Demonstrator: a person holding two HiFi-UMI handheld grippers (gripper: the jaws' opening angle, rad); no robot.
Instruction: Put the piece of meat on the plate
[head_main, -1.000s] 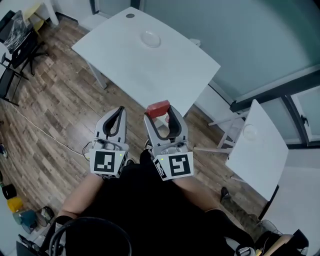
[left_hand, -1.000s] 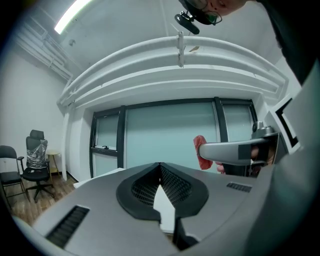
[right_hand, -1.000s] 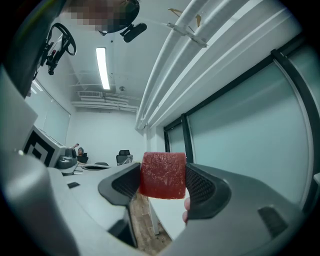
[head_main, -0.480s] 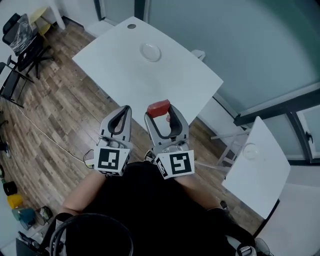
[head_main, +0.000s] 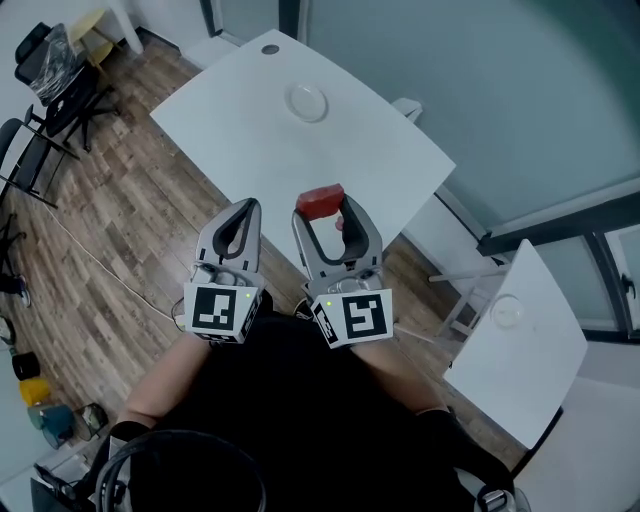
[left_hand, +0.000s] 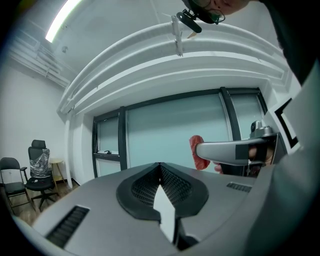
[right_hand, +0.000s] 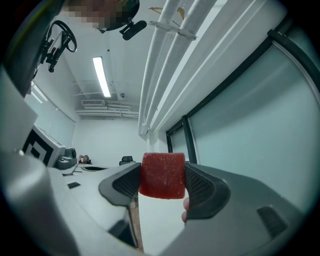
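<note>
Right claw (head_main: 325, 209) is clamped on the piece of meat (right_hand: 162, 175): a red block pinched square between both pads, held up in the air. In the head view it shows against the near edge of the white tabletop (head_main: 230, 130). The plate (head_main: 306, 101), small and white, sits toward the far side of that tabletop, well apart from the meat.

Left claw (head_main: 245, 206) hangs just beside the right one, jaws pressed together with nothing between them.

Around them, a wood-plank floor (head_main: 110, 220) runs out to the left, with a thin pale cable (head_main: 100, 268) trailing across it. Black chairs (head_main: 45, 95) stand in the upper left corner. A pale teal glass wall (head_main: 500, 80) with dark frames lines the far side. A second white table (head_main: 520, 350) stands at the right.
</note>
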